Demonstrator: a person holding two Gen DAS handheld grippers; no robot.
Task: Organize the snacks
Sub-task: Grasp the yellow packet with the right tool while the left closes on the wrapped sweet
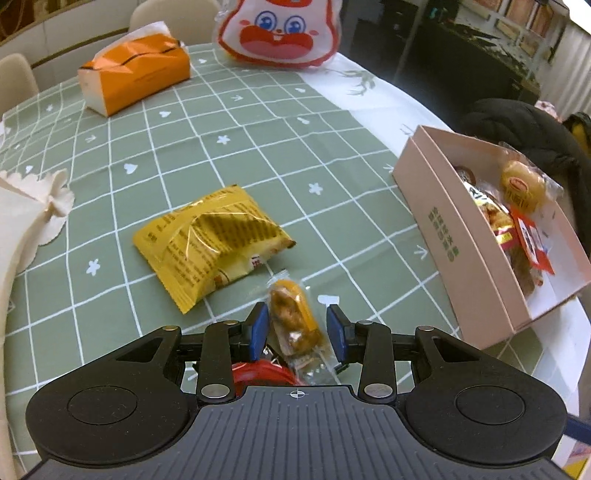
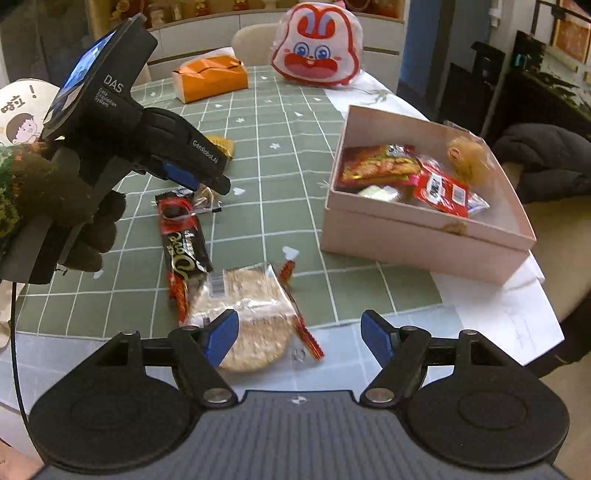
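My left gripper is open, its blue pads on either side of a small clear-wrapped brown snack lying on the green checked tablecloth; the pads stand apart from it. A yellow snack packet lies just beyond. The pink box at the right holds several snacks. In the right wrist view my right gripper is open and empty above a round rice cracker pack. A black-and-red chocolate bar lies to its left. The left gripper shows there above the small snack. The box is at the right.
An orange tissue pack and a rabbit-face bag sit at the table's far side. A cream bag is at the left. A dark jacket lies on a chair beyond the table's right edge. White paper lies under the box.
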